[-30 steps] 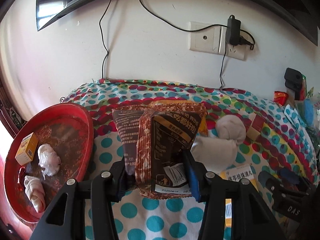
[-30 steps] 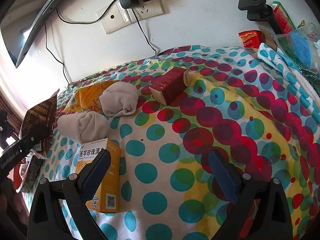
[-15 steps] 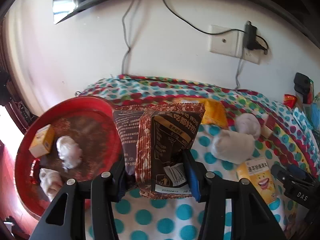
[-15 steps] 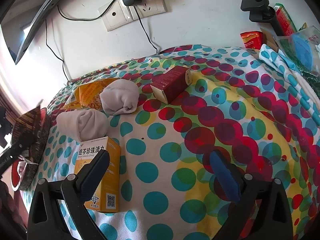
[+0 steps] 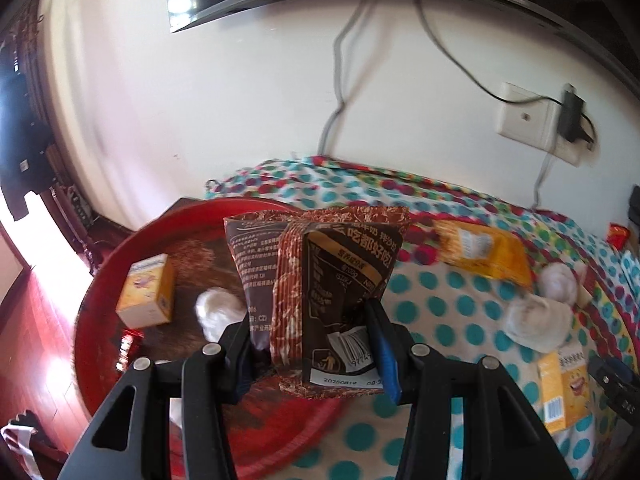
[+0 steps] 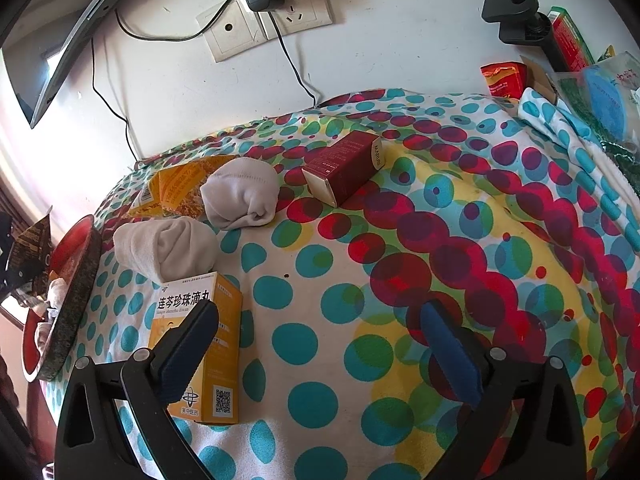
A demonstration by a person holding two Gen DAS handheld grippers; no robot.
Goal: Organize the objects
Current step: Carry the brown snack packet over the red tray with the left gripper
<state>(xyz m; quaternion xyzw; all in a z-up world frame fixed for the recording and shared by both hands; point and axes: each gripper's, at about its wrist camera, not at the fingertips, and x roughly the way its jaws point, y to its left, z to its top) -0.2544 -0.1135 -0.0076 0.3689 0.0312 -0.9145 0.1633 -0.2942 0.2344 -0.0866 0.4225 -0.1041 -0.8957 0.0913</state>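
covering the whole table is a spotty cloth (image 6: 320, 344) with blue, red and green dots. on the wall above hangs a curved screen (image 6: 72, 40) with small "xiaomi" letters on its edge, next to wall sockets (image 6: 272, 26) with a black plug in them.

a big red tray (image 5: 100, 320) sits at the left end of the table. in it lie a small yellow box (image 5: 146, 296) and a white sock ball (image 5: 218, 312); the writing on that box is too blurry to read.

the left gripper (image 5: 312, 344) has its fingers pressed on a brown snack bag (image 5: 320, 280), holding it up over the near edge of the tray. the bag has chinese writing, a barcode and a white strip that starts "2025081".

the right gripper (image 6: 320, 344) has its fingers wide apart with nothing between them, over bare cloth. just beside its left finger lies an orange medicine box (image 6: 200, 344) with chinese writing and a qr code. near it are two grey sock balls (image 6: 168, 248), a yellow snack bag (image 6: 176, 192) and a dark red box (image 6: 344, 168) with small gold letters i cannot read.
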